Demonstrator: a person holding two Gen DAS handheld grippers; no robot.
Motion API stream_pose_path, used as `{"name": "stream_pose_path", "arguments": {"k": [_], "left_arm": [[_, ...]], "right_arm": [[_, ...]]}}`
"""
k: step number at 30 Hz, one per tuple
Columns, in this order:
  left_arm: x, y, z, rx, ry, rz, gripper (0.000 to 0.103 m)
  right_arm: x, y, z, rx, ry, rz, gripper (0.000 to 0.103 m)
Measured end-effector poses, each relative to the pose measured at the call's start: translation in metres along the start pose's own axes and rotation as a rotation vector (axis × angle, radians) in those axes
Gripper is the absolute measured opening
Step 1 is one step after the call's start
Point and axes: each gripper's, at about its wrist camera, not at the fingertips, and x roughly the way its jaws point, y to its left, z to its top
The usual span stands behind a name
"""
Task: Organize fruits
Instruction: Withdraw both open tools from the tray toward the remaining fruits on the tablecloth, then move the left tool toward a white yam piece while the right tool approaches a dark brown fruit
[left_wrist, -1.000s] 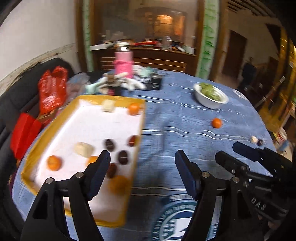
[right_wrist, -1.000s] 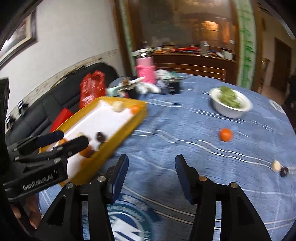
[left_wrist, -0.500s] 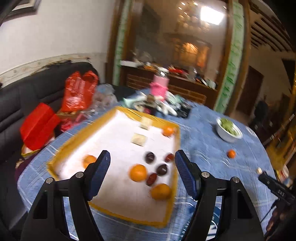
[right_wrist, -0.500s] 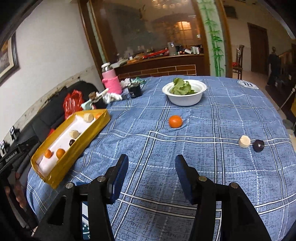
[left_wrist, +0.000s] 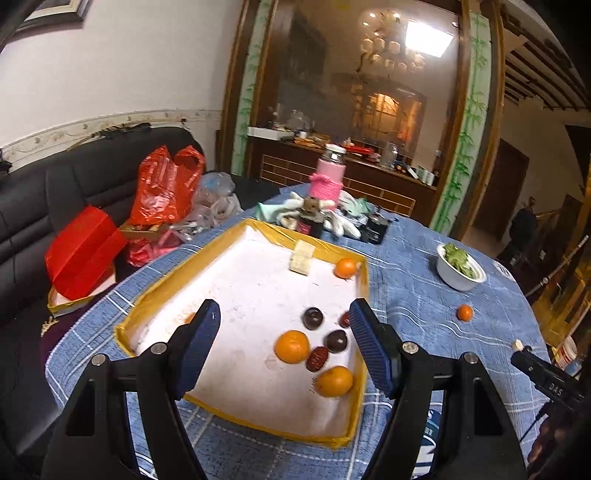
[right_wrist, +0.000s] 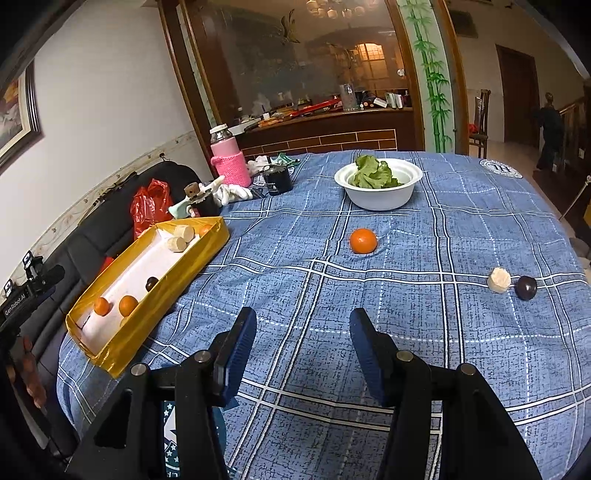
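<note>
Left gripper (left_wrist: 284, 347) poised above the yellow-rimmed tray (left_wrist: 360, 397), jaws apart and gripping nothing, with oranges (left_wrist: 291, 346) and dark fruits (left_wrist: 312, 318) lying loose on the white floor below. Right gripper (right_wrist: 303, 354) likewise parted and empty over the blue checked tablecloth (right_wrist: 424, 332); ahead on the cloth a lone orange (right_wrist: 363, 240), then a pale slice (right_wrist: 498, 280) just beside a dark fruit (right_wrist: 526, 287), and a white bowl of greens (right_wrist: 380, 192) farther back
</note>
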Motion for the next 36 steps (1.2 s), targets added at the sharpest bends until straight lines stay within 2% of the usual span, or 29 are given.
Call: {"name": "stream_pose_path", "arguments": {"k": [10, 17, 22, 36], "left_arm": [[0.006, -0.062, -0.017, 0.174, 0.076, -0.124, 0.072], [0.02, -0.125, -0.028, 0.303, 0.121, -0.211, 0.072], [0.039, -0.167, -0.029, 0.362, 0.156, -0.249, 0.072], [0.106, -0.243, -0.027, 0.385, 0.217, -0.266, 0.072]], "right_arm": [[-0.015, -0.013, -0.006, 0.023, -0.013, -0.05, 0.055], [-0.033, -0.061, -0.023, 0.119, -0.02, -0.126, 0.055], [-0.038, -0.092, -0.023, 0.162, -0.027, -0.167, 0.055], [-0.017, -0.161, 0.006, 0.171, -0.017, -0.271, 0.055]]}}
